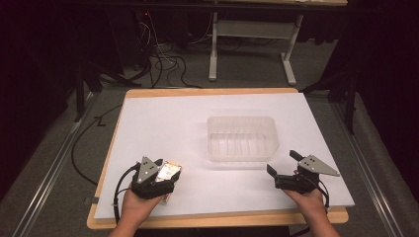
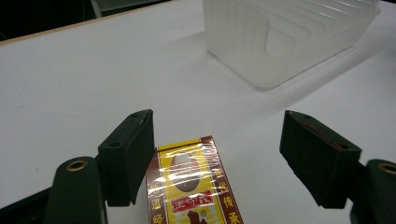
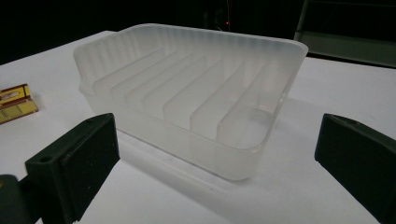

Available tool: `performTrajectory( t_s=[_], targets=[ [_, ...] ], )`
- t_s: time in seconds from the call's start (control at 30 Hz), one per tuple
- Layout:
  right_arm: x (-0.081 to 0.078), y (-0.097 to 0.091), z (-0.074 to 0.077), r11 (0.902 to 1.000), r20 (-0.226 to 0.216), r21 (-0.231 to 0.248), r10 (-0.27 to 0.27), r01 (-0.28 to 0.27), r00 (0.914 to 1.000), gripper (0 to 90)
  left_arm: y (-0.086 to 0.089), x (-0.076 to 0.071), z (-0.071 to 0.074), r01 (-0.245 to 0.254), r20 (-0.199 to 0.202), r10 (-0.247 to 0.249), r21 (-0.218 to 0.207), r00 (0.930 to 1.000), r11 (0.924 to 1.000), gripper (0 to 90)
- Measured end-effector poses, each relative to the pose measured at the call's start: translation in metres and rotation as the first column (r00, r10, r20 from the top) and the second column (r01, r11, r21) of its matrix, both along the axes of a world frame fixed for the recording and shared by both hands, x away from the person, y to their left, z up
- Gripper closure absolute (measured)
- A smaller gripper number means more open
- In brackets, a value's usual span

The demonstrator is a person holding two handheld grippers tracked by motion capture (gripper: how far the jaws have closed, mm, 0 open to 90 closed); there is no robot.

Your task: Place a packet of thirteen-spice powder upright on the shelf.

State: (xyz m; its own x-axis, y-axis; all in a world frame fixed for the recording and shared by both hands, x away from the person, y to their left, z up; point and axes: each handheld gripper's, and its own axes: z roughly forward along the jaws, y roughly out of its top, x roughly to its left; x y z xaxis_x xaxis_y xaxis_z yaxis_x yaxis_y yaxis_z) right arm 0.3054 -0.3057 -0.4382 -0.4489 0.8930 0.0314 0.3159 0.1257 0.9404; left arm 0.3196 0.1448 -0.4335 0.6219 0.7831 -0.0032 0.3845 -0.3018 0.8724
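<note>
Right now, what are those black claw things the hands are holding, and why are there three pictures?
Those are tools a person squeezes to grab things. The left hand-held gripper and the right hand-held gripper each have two black jaws. One picture comes from a camera up high, looking down at the white table. The other two come from little cameras riding on each gripper, looking out between its jaws. On the table is a see-through plastic bin with ribs inside, and a small red and yellow pack wrapped in shiny film. The pack sits between the left gripper's open jaws, right by one pad, with a gap to the other, so it is not pinched. The right gripper is open and holds nothing.
</note>
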Motion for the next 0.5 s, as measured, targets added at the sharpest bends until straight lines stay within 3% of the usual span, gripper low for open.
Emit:
performTrajectory(
  t_s=[0.17, 0.5],
  targets=[
    [0.0009, 0.0013, -0.0011, 0.9994, 0.0, -0.033, 0.009, -0.009, 1.0, 0.3, -0.0007, 0.0046, -0.0027, -0.002, -0.02, 0.002, 0.011, 0.9998, 0.9999, 27.0],
    [0.0023, -0.0012, -0.0026, 0.9996, -0.012, -0.019, 0.018, -0.019, 0.9998, 0.3, 0.0006, 0.0066, -0.0044, -0.01, -0.033, 0.011, 0.032, 0.9994, 0.9994, 27.3]
  ],
)
